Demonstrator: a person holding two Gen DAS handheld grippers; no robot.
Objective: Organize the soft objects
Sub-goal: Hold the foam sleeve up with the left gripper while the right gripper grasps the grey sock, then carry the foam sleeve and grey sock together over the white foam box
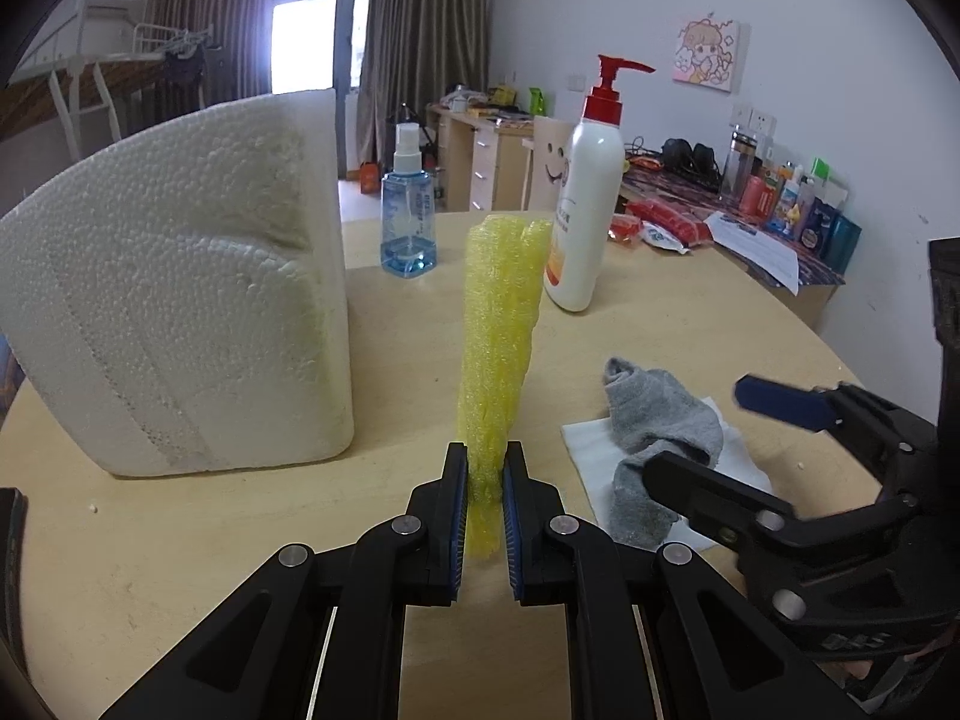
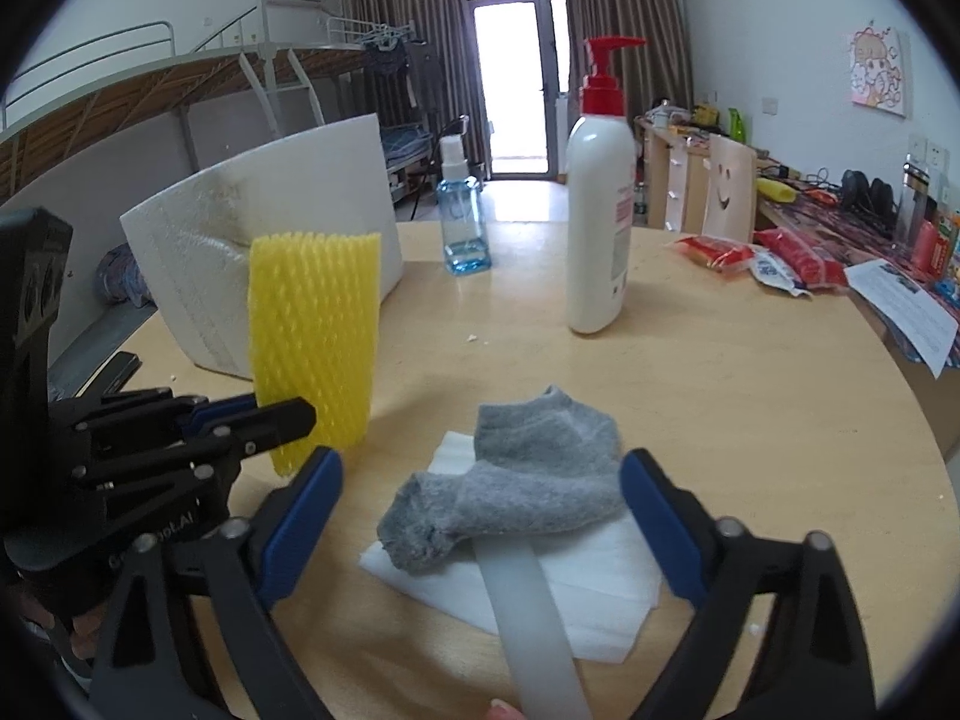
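Left gripper point(image 1: 485, 480) clamped on yellow foam net point(image 1: 501, 336), net upright between pads. Right gripper point(image 2: 480, 501) wide open — grey sock point(image 2: 510, 486) between fingers, on white sheet point(image 2: 600, 594).

Pinched between the left gripper's point(image 1: 485, 480) ribbed blue pads is a yellow foam net sleeve point(image 1: 501, 336), soft, matt and open-meshed. Left of it stands a white polystyrene block point(image 1: 180, 300), beaded and rough. Between the right gripper's point(image 2: 480, 504) spread matt black plastic fingers lies a grey knitted sock point(image 2: 510, 480), fuzzy cloth, on a smooth white foam sheet point(image 2: 600, 588). The table point(image 2: 750, 408) beneath is pale wood with a dull sheen. Beyond stands a glossy white plastic pump bottle point(image 2: 600, 216).
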